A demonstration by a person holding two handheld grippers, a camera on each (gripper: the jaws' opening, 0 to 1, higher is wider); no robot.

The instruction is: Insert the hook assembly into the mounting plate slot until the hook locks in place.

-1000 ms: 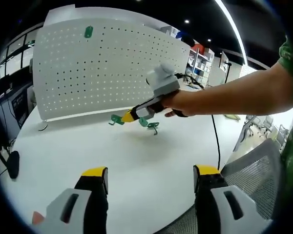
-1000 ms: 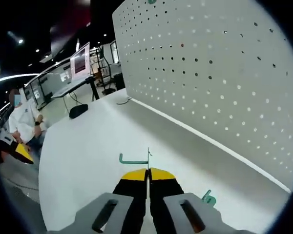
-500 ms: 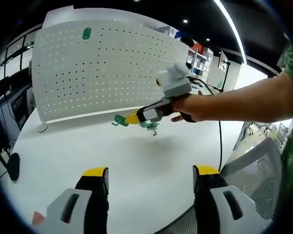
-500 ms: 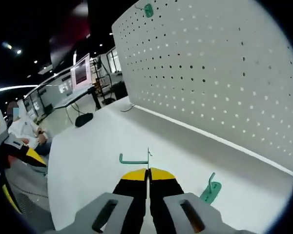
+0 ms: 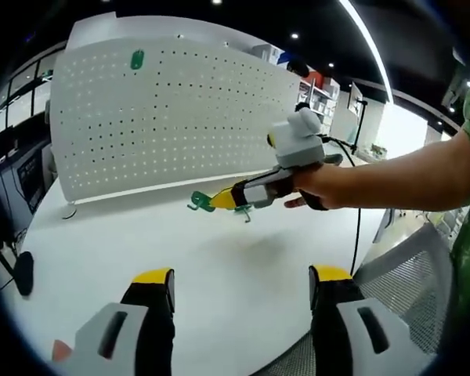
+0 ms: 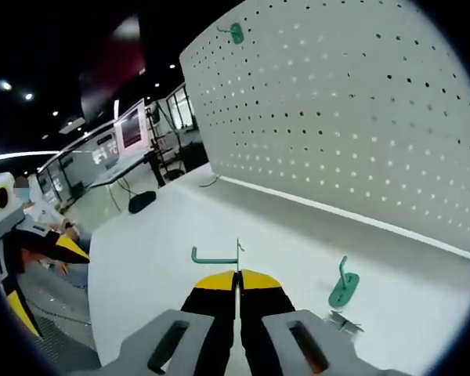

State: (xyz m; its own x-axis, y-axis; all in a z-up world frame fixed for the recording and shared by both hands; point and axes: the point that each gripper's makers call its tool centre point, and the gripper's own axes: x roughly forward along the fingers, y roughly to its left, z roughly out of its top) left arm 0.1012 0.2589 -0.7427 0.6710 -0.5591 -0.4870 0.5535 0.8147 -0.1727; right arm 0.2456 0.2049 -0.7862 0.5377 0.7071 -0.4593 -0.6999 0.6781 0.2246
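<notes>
The right gripper, jaws clamped on a thin green metal hook, hangs above the white table before the white perforated pegboard. A 2nd green hook stands on the table. The left gripper gapes, holding nothing.

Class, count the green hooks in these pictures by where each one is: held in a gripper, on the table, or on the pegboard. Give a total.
Held hook: 1
Table hook: 1
Pegboard hook: 1
Total: 3
</notes>
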